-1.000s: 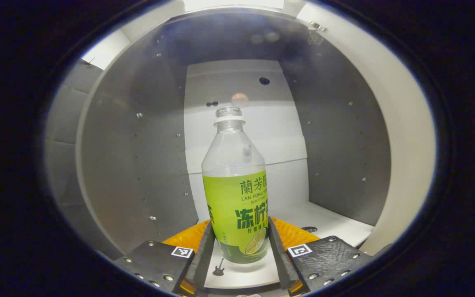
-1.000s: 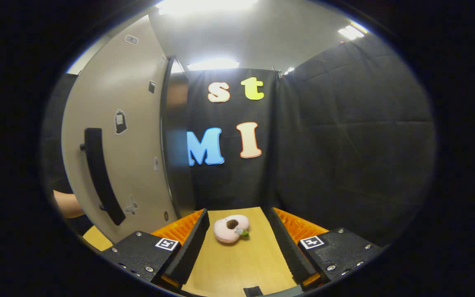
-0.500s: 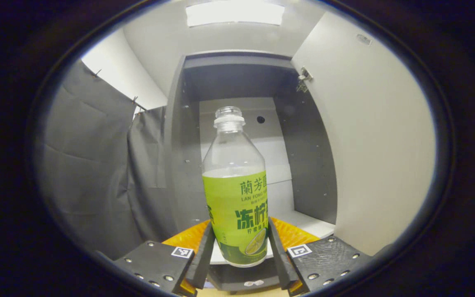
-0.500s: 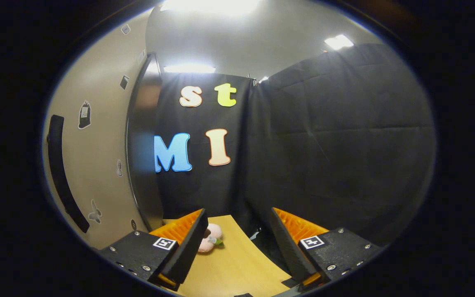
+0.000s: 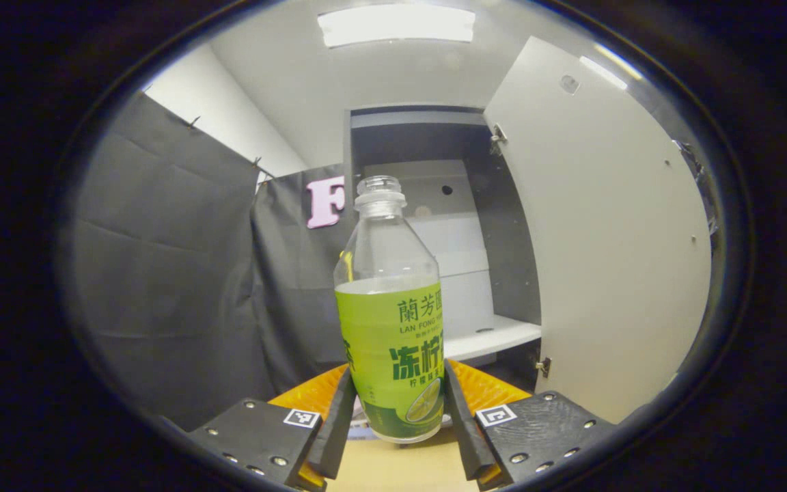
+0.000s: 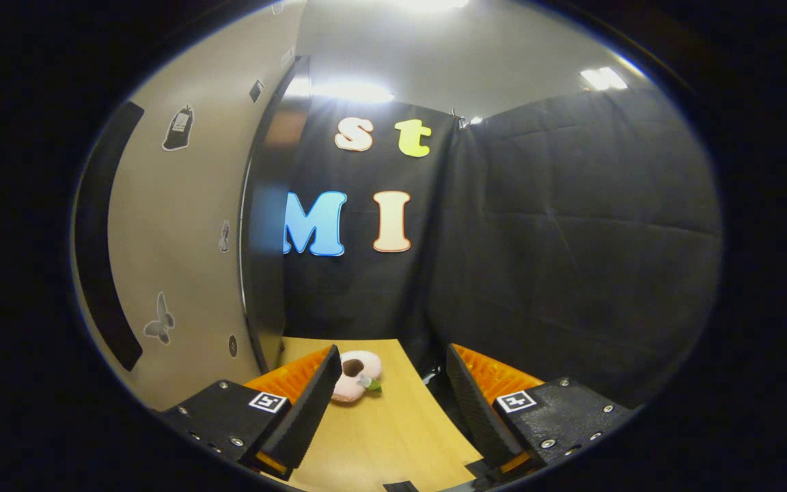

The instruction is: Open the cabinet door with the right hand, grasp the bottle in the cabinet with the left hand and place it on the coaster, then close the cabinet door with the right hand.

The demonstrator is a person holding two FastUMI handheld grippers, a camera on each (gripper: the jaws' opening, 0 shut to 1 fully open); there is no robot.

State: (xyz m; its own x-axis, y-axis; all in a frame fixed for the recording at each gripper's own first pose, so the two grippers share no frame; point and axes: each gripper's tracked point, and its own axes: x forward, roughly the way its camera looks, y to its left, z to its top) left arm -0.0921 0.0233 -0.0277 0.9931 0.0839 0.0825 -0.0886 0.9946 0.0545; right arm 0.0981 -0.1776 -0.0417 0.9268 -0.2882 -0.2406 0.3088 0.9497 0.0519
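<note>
In the left gripper view my left gripper point(image 5: 393, 424) is shut on a clear bottle point(image 5: 391, 321) with a green label, upright and uncapped, held out in front of the open cabinet point(image 5: 434, 225). The pale cabinet door point(image 5: 605, 246) stands swung open at the right. In the right gripper view my right gripper point(image 6: 388, 403) is open with nothing between its fingers, beside the outer face of the door point(image 6: 182, 225), whose long black handle point(image 6: 100, 232) runs down the far left.
A pink doughnut-shaped plush toy point(image 6: 356, 376) lies on the wooden table point(image 6: 380, 437) just past my right gripper's left finger. Black cloth walls close the booth behind and at the right. The cabinet's white shelf point(image 5: 489, 336) is bare.
My left gripper has drawn the bottle back out of the cabinet, which now stands farther off. My right gripper has shifted along the door, with the handle now at the far left.
</note>
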